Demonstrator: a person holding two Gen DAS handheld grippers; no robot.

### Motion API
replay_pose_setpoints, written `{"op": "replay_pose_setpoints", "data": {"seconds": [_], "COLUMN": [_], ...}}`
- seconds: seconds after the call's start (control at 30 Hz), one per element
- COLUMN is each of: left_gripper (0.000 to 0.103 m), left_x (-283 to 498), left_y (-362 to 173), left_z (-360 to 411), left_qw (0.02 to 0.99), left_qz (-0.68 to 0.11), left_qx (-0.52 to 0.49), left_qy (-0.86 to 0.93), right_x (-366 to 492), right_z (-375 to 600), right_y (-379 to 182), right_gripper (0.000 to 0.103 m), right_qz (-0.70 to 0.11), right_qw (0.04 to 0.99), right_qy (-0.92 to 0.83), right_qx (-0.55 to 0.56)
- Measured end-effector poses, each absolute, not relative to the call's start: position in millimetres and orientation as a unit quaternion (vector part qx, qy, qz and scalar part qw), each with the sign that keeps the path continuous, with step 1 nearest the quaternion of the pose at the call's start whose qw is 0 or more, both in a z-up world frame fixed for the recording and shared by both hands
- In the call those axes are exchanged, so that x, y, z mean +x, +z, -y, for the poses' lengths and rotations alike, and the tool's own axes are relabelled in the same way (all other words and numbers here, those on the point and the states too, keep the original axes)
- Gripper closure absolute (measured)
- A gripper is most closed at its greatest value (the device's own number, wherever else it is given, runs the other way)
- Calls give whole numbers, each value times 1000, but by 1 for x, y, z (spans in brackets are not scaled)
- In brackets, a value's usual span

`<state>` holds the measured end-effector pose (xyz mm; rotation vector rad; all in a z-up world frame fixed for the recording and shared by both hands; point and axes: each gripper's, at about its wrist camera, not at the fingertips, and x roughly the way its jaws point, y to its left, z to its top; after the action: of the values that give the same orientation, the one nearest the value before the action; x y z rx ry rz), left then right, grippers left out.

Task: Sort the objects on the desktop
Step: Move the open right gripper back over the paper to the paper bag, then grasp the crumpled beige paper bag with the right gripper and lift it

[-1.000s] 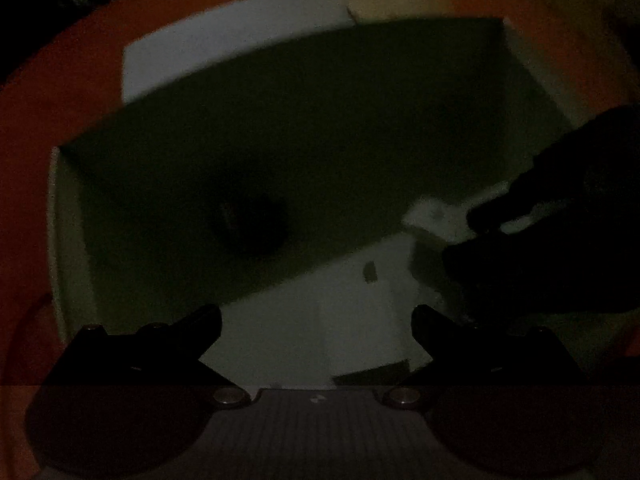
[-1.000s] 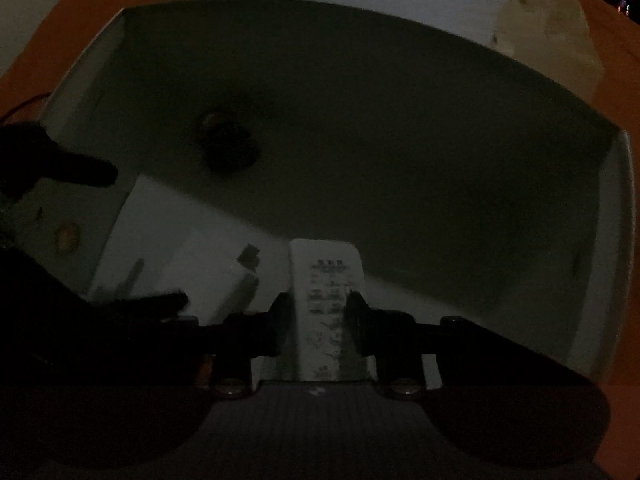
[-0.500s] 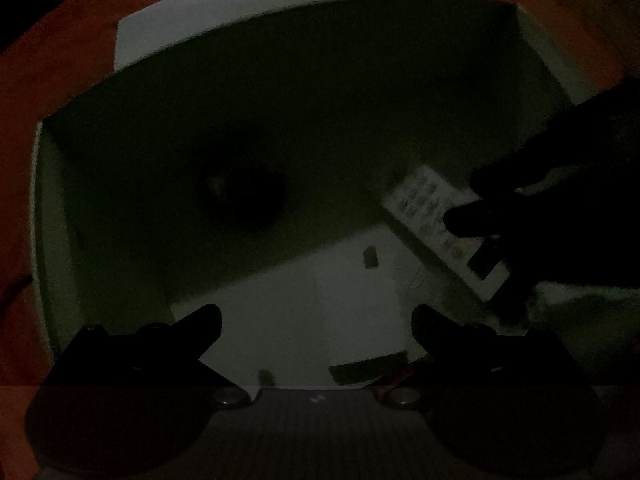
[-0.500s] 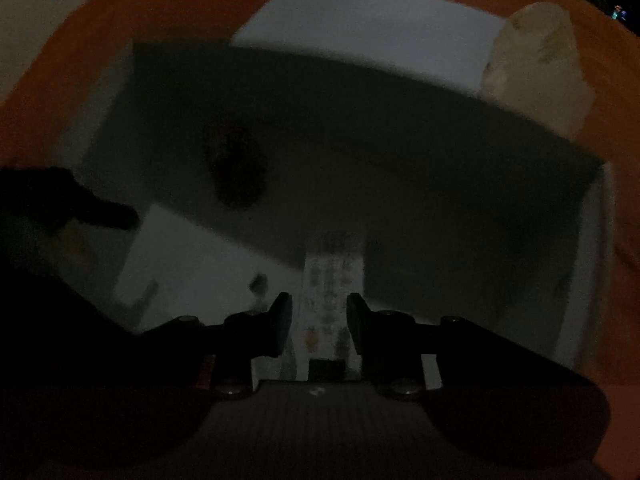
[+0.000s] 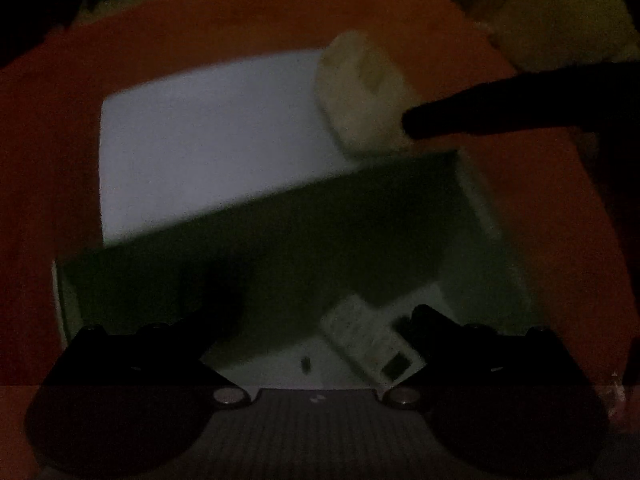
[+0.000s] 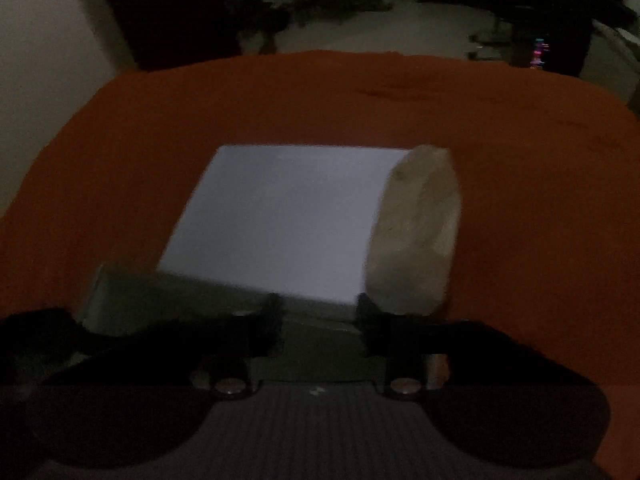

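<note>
Remote (image 5: pixel 370 342) lies in the box (image 5: pixel 476 208); our right gripper (image 6: pixel 318 322) is opening, empty; left gripper (image 5: pixel 316 328) wide. Next we want the beige bag (image 6: pixel 416 236) at one o'clock.

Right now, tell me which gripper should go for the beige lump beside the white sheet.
Right. The right gripper hangs just short of the beige lump, jaws opening, nothing between them. The left gripper, also open, sits over the box and remote, the lump beyond its far wall.

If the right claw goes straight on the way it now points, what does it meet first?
Probably the far wall of the open box, just beyond the right claw, whose jaws are opening with nothing between them. The white sheet lies behind; depth is unclear in this dim view.
</note>
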<state>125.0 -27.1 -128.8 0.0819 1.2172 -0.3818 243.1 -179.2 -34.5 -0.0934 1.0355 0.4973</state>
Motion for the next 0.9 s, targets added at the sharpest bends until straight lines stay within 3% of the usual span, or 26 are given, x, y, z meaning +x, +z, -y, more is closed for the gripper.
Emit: {"op": "replay_pose_setpoints", "data": {"seconds": [0.03,0.4,0.47,0.5,0.53,0.67,0.8,0.87,0.9], "left_gripper": [0,0,0,0,0,0,0,0,0], "left_x": [129,179,185,187,189,200,215,222,226], "left_y": [-126,-118,-119,-120,-120,-123,-131,-136,-138], "left_z": [29,16,12,11,10,-3,-17,-23,-27], "left_qw": [803,814,823,827,831,847,854,851,849], "left_qz": [-567,-560,-551,-545,-539,-511,-498,-506,-511], "left_qx": [44,25,38,49,60,79,82,76,69], "left_qy": [-181,-151,-134,-128,-125,-127,-126,-121,-117], "right_x": [250,324,333,334,332,312,265,261,262], "right_z": [181,187,175,171,168,142,127,120,117], "right_y": [-41,-86,-98,-104,-109,-104,-91,-93,-95], "right_gripper": [37,41,55,85,99,100,99,88,71], "right_qz": [-491,-506,-506,-503,-497,-412,-269,-244,-237], "right_qw": [841,845,840,839,838,824,733,739,752], "right_qy": [222,152,151,156,169,284,472,456,435], "right_qx": [-46,-88,-122,-136,-150,-264,-411,-432,-435]}}
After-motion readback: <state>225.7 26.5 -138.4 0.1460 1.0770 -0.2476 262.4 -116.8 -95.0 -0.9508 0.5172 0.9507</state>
